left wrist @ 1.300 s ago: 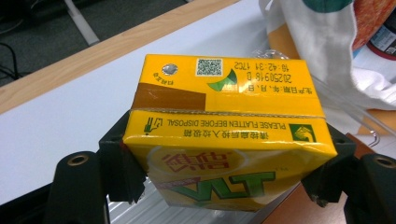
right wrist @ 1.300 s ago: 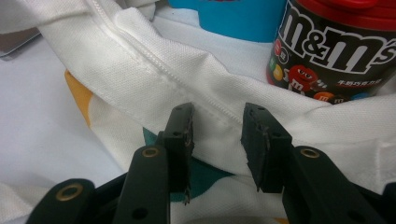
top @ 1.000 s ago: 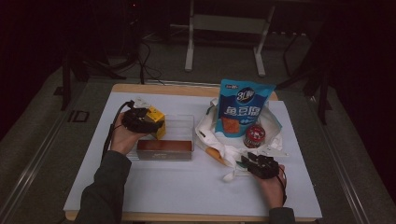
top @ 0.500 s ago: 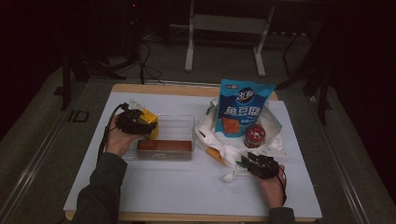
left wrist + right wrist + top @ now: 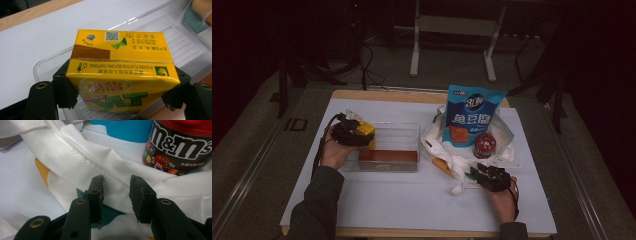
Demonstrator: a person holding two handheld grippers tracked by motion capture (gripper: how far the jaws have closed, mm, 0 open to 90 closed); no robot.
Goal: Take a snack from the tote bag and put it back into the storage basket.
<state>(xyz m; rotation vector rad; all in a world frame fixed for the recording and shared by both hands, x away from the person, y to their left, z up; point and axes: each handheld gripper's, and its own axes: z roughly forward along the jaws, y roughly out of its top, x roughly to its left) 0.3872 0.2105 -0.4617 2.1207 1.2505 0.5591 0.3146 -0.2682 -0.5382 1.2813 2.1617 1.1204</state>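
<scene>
My left gripper (image 5: 354,134) (image 5: 120,92) is shut on a yellow drink carton (image 5: 366,131) (image 5: 120,62), its pads pressing the carton's two sides. The carton hangs tilted over the left end of a clear plastic tray (image 5: 404,131) (image 5: 185,47). A flat brown box (image 5: 387,156) lies along the tray's near side. My right gripper (image 5: 475,173) (image 5: 116,190) stands open over the hem of a white cloth bag (image 5: 451,161) (image 5: 82,157), with cloth showing in the gap and nothing pinched.
A tall blue snack bag (image 5: 472,117) and a red-lidded M&M's jar (image 5: 485,145) (image 5: 180,145) stand on the cloth bag at the right. A white sheet (image 5: 412,200) covers the wooden table. A metal stand's legs (image 5: 452,45) rise beyond the far edge.
My left hand has shifted left and a little lower with the yellow carton, toward the tray's left end. The right hand has stayed where it was.
</scene>
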